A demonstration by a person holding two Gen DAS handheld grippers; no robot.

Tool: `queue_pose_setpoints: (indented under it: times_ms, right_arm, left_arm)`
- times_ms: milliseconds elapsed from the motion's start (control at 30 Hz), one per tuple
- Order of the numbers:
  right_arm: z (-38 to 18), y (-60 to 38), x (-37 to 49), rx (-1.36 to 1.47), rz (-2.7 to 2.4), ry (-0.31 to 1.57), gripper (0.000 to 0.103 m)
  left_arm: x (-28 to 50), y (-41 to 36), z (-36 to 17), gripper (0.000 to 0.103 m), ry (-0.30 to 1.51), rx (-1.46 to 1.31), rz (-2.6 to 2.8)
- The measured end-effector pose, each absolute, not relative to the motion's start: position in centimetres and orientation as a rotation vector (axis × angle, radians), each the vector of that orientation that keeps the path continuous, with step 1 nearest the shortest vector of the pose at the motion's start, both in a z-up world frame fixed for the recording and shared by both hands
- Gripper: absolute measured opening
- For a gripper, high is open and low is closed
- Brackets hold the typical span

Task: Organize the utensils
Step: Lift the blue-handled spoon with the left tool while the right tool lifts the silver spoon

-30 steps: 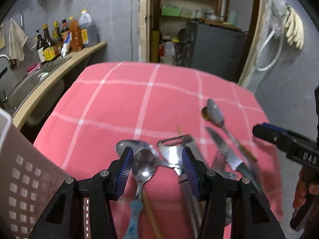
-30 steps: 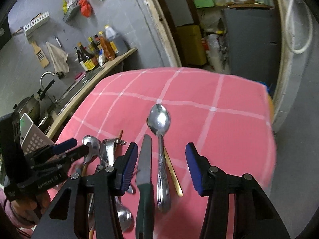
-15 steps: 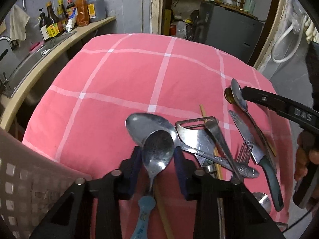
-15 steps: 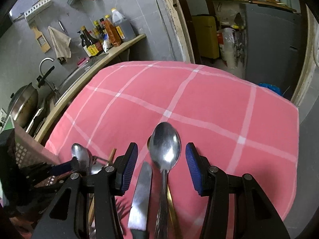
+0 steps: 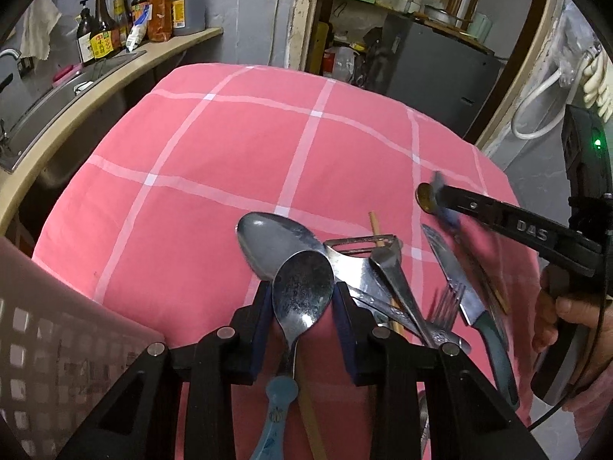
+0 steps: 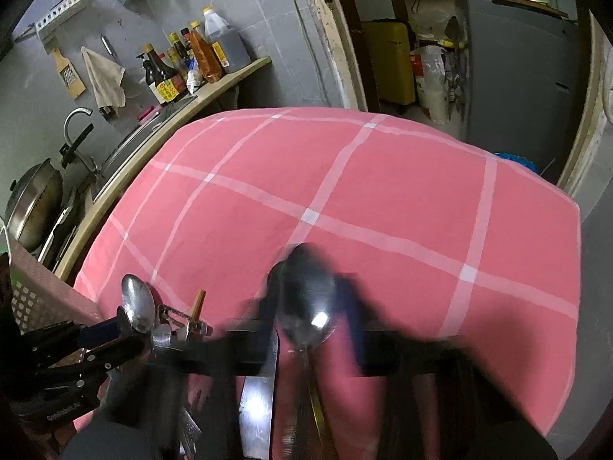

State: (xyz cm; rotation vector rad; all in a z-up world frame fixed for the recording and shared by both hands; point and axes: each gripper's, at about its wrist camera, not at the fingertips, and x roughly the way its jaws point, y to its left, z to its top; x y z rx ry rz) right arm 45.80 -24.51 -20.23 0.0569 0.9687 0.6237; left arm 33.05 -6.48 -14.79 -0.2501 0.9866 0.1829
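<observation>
Left wrist: left gripper [image 5: 302, 299] pinching blue-handled spoon [image 5: 302, 295] by its bowl
Hard, light, slippery (better gripped at the neck); right gripper [image 6: 306, 318] just snapped shut on steel spoon [image 6: 306, 299]

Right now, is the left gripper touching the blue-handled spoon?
Touching. In the left wrist view, both pads of the left gripper press against the sides of the blue-handled spoon, clamping its bowl with no gap visible.
</observation>
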Motion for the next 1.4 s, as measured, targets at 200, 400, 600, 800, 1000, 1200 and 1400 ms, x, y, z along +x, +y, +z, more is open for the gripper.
queue_pose_setpoints:
  times_ms: [200,400,600,800,1000,1200,1400]
  right_arm:
    - [-20.6,-26.0,45.1,0.105,0.622,0.973,0.001]
    - [-20.8,-25.8,44.8,0.132,0.692,0.985,0.002]
    - [-21.0,-22.9,44.6,0.040,0.754,1.015,0.034]
    - [-20.7,-20.8,44.5,-0.038,0.748,0.997,0.037]
    - [-20.2,-19.4,44.3,-0.158,0.721,0.977,0.038]
    - [-19.5,-18.8,43.0,-0.262,0.698,0.940,0.034]
    - [-17.7,-21.8,42.1,-0.112,0.697,0.898,0.034]
  left_arm:
    - [32.6,-7.2,-14.4,0.030,0.966,-0.213,0.149]
    - [32.7,-6.9,-14.3,0.030,0.974,-0.235,0.142]
    - [33.2,-5.8,-15.0,0.030,1.001,-0.269,0.188]
    - [33.2,-4.8,-15.4,0.030,1.009,-0.312,0.215]
    - [33.1,-5.0,-15.6,0.030,1.007,-0.316,0.214]
    - [33.0,-5.2,-15.5,0.030,0.998,-0.323,0.195]
    - [32.5,-5.4,-14.5,0.029,0.963,-0.326,0.160]
